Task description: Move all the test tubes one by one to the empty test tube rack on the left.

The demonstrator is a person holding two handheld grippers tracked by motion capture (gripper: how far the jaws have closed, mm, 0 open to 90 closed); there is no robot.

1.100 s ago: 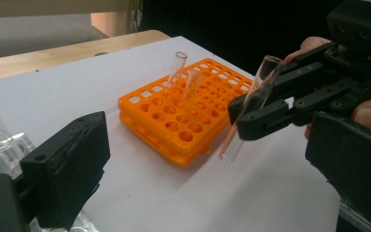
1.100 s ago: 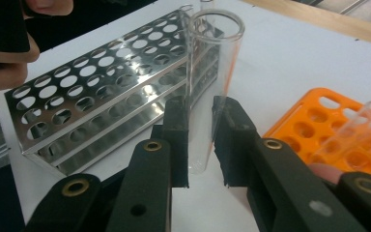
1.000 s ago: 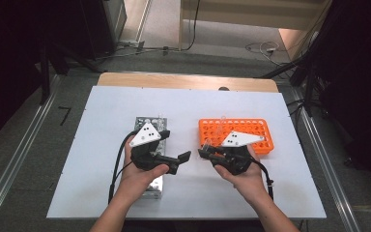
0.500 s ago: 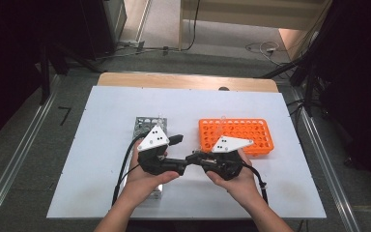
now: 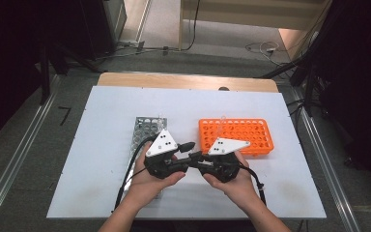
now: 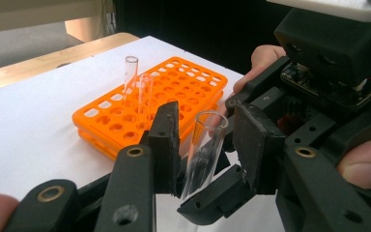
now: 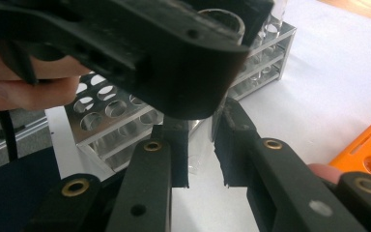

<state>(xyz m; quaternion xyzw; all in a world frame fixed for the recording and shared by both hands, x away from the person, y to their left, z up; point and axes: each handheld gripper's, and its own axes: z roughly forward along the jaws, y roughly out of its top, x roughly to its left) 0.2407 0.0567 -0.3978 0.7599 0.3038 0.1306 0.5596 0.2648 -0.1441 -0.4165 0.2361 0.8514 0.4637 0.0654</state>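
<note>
One clear tube stood between the two grippers. The left gripper gaped around it; the right gripper clamped it. Two tubes stood beyond in one orange rack.

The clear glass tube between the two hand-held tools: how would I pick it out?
On the white table, look before the orange plastic rack. The clear glass tube stands between black fingers, outside any rack, unlike the two tubes slotted in it.

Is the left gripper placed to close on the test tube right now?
Probably yes. The test tube stands between the jaws of the left gripper, with nothing between it and them. The right gripper flanks it lower down, so the upper part looks free.
</note>
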